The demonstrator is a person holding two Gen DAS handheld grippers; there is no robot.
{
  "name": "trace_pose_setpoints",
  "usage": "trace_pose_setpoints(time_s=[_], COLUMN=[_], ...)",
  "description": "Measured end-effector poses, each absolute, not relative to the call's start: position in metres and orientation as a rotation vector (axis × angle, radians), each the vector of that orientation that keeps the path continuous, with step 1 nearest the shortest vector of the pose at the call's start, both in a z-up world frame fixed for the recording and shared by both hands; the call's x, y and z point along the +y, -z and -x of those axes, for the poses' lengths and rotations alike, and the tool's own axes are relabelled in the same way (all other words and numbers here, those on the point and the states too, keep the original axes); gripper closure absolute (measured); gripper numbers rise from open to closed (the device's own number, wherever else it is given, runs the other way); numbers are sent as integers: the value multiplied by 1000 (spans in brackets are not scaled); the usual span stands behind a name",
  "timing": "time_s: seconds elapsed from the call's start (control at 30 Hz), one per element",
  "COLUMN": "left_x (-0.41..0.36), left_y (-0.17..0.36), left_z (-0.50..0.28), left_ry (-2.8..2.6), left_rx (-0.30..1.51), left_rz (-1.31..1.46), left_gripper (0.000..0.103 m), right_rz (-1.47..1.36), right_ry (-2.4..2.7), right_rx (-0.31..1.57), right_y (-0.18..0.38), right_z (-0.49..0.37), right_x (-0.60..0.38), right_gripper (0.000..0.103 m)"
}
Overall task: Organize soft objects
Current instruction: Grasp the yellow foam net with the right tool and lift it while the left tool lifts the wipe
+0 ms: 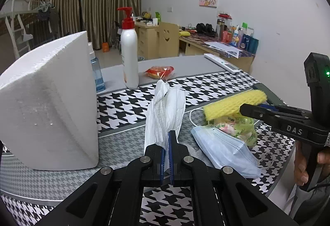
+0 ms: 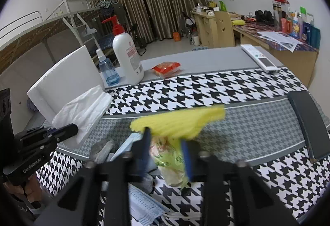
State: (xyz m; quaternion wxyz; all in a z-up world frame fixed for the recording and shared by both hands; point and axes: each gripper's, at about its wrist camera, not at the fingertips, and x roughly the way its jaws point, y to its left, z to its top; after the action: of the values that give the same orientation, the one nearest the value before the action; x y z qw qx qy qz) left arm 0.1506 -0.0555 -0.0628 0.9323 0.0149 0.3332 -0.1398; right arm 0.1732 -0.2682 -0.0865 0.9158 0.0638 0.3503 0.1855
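A white foam block (image 1: 47,106) is standing at the bench's (image 1: 123,102) left. Just right of the block, the left gripper (image 1: 167,143) is pinching a white mask (image 1: 163,110) with jaws together. Further right of the block, a blue mask (image 1: 222,147) is lying flat, and the right gripper (image 2: 167,143) is clamping its jaws on yellow foam netting (image 2: 179,120) above a green bag (image 2: 171,162).
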Motion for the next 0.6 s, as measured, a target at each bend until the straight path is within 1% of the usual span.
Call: trace_pose_setpoints(time_s=[0.03,0.1,0.27,0.6], left_x=[-55,-54,-52,-48], left_y=[62,62,59,53], left_z=[-150,-148,-143,-134], left_ry=[285,282,279,273], left_rx=[680,677,665,638], left_rz=[-29,-30,-29,-30], left_gripper=[100,100,99,100], right_rz=[-145,-154,-155,-142], right_ry=[-380,-387,-398,-406], right_rx=[718,712,689,620], right_y=[86,84,79,63], right_z=[-173,-172,-167,-149], right_x=[-270,-270,-269,-271], right_gripper=[83,89,95,96])
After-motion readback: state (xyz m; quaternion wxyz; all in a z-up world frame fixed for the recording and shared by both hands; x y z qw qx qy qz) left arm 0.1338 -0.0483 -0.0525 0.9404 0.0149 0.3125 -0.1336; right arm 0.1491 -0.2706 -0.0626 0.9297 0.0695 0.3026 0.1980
